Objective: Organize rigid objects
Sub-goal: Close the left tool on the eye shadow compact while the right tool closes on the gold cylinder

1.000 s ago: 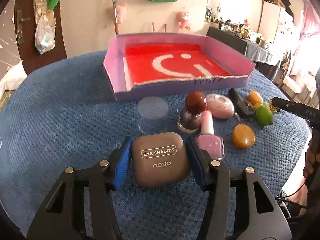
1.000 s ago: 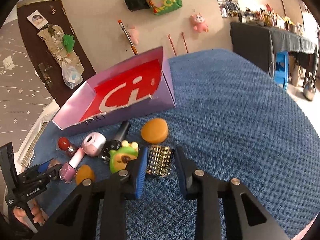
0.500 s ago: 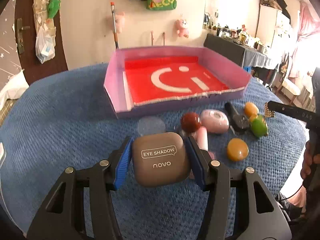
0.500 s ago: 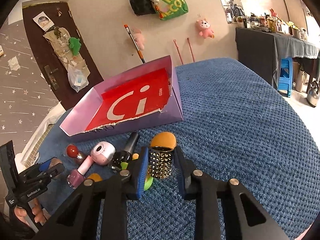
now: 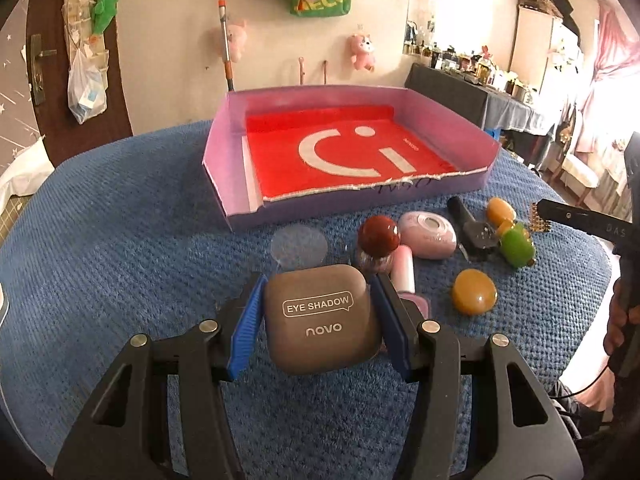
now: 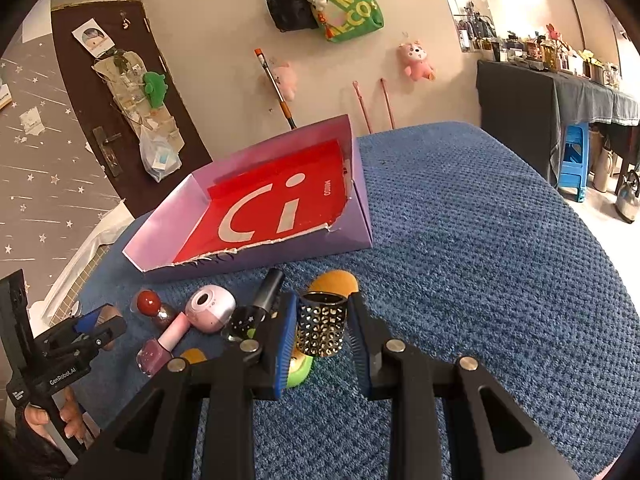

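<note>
My left gripper (image 5: 318,316) is shut on a brown eye shadow case (image 5: 320,316) and holds it above the blue cloth, short of the purple box (image 5: 440,190) with a red smiley bottom. My right gripper (image 6: 322,330) is shut on a black cuff with gold studs (image 6: 322,330), lifted over the pile. The box also shows in the right wrist view (image 6: 352,236). On the cloth lie a red-capped bottle (image 5: 378,240), pink nail polish (image 5: 402,270), a pink compact (image 5: 428,234), a black tube (image 5: 470,226), a green toy (image 5: 518,246) and an orange pebble (image 5: 474,298).
A clear round lid (image 5: 298,244) lies in front of the box. A second orange pebble (image 5: 500,210) lies by the green toy. The round table's blue cloth (image 6: 480,240) stretches right of the box. A dark side table (image 6: 560,100) and blue stool (image 6: 576,164) stand beyond.
Both grippers have risen with their objects. The eye shadow case came up off the cloth, and the studded cuff was lifted off the cloth above the pile.
</note>
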